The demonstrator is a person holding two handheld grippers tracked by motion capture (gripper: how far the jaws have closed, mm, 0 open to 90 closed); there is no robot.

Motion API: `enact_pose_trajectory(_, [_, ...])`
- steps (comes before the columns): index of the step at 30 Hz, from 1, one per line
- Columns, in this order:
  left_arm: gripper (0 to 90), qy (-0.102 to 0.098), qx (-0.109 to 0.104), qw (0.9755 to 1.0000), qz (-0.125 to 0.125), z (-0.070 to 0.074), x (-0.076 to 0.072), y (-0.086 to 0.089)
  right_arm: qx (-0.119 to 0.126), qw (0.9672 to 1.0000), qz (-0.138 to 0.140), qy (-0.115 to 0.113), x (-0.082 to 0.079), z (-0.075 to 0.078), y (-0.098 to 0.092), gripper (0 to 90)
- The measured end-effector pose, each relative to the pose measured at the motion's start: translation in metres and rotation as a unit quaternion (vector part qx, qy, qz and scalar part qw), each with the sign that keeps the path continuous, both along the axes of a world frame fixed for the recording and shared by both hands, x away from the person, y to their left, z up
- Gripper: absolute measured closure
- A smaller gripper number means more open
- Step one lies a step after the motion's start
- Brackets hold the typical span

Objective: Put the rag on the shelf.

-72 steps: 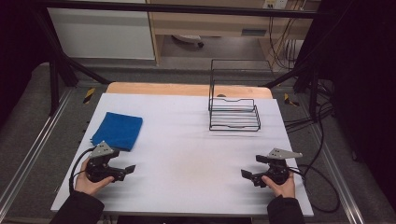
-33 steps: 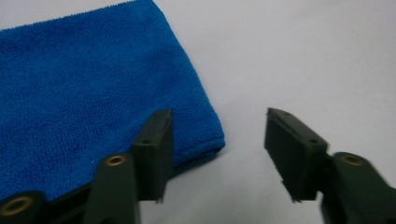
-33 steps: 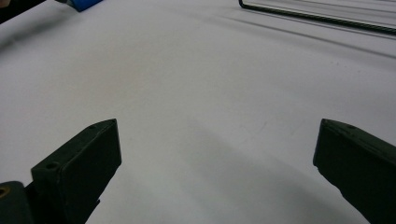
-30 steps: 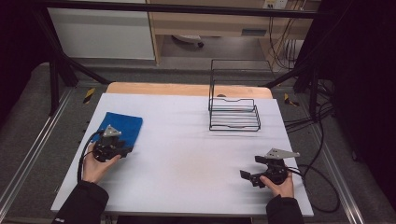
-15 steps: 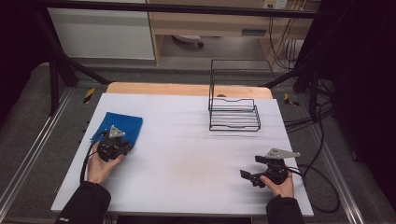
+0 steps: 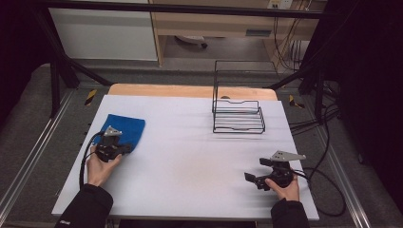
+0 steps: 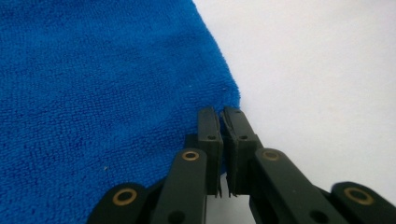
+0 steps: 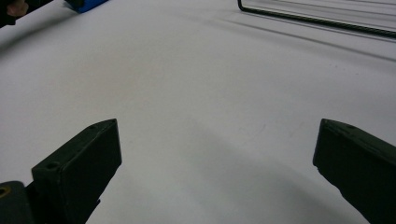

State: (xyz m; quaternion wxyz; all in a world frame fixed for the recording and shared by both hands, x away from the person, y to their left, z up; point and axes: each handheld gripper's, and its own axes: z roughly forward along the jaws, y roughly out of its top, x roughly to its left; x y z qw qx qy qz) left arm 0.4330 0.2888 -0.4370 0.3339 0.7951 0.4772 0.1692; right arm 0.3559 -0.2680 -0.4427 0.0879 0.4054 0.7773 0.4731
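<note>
1. The white table top (image 6: 190,175) is the brightest thing here, evenly lit from above, while the floor and the surroundings past its edges fall off into near black.
2. The black wire rack (image 6: 237,114) near the far right corner throws only faint, thin streaks of shadow across the white surface.
3. The high view is soft and a bit grainy, with small details smeared.
4. In the left gripper view the blue terry cloth (image 7: 93,93) is sharp at its corner and bright, without glare.
5. The right gripper view is dimmer and greyish; its black jaws are blurred, and a broad soft shadow lies between them.
</note>
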Motion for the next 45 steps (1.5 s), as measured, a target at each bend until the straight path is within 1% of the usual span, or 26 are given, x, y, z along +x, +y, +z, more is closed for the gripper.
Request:
enact_pose_trajectory(2, [86.3,-0.002,-0.004,1.0000,-0.005,0.005,-0.002,0.000,0.000,1.0000,0.000,0.000,0.000,0.000,0.000,1.7])
enact_pose_trajectory(3, [86.3,-0.004,-0.011,0.9999,-0.006,0.006,-0.003,-0.001,0.000,1.0000,0.000,0.000,0.000,0.000,0.000,1.7])
enact_pose_trajectory(9, [86.4,0.000,-0.020,0.9997,-0.013,0.013,-0.011,-0.003,0.000,1.0000,0.001,0.000,0.000,0.001,-0.001,1.8])
enact_pose_trajectory(12, [86.4,0.002,-0.030,0.9994,-0.019,0.016,-0.015,-0.005,0.000,1.0000,0.001,0.000,0.000,0.001,-0.001,1.8])
enact_pose_trajectory(13, [86.5,0.003,-0.036,0.9992,-0.021,0.017,-0.017,-0.006,-0.001,1.0000,0.001,0.000,0.000,0.001,-0.001,1.8])
enact_pose_trajectory(17, [86.5,0.005,-0.041,0.9986,-0.034,0.019,-0.025,-0.015,0.000,1.0000,0.001,0.000,-0.001,0.001,-0.001,1.9])
enact_pose_trajectory(19, [86.5,0.006,-0.048,0.9980,-0.040,0.021,-0.029,-0.020,0.000,1.0000,0.001,0.000,-0.001,0.001,-0.001,1.9])
enact_pose_trajectory(23, [86.4,0.009,-0.061,0.9966,-0.055,0.023,-0.037,-0.034,0.000,1.0000,0.000,-0.001,-0.001,0.001,-0.001,1.9])
enact_pose_trajectory(30, [86.4,0.010,-0.070,0.9943,-0.080,0.026,-0.052,-0.060,-0.001,1.0000,-0.001,-0.001,-0.001,0.001,-0.001,1.9])
enact_pose_trajectory(33, [86.4,0.017,-0.080,0.9925,-0.092,0.026,-0.057,-0.072,-0.002,1.0000,-0.002,0.000,-0.001,0.001,-0.001,1.9])
enact_pose_trajectory(35, [86.4,0.016,-0.076,0.9922,-0.098,0.026,-0.060,-0.079,-0.002,1.0000,-0.002,-0.001,-0.001,0.001,-0.001,1.9])
enact_pose_trajectory(40, [86.4,0.017,-0.080,0.9894,-0.120,0.026,-0.068,-0.102,-0.003,1.0000,-0.003,0.001,-0.001,0.001,-0.001,2.0])
enact_pose_trajectory(42, [86.4,0.015,-0.076,0.9884,-0.131,0.026,-0.072,-0.112,-0.002,1.0000,-0.003,0.002,-0.001,0.001,-0.001,2.0])
enact_pose_trajectory(45, [86.3,0.015,-0.076,0.9869,-0.142,0.024,-0.078,-0.128,-0.003,1.0000,-0.004,0.002,-0.001,0.000,0.000,2.0])
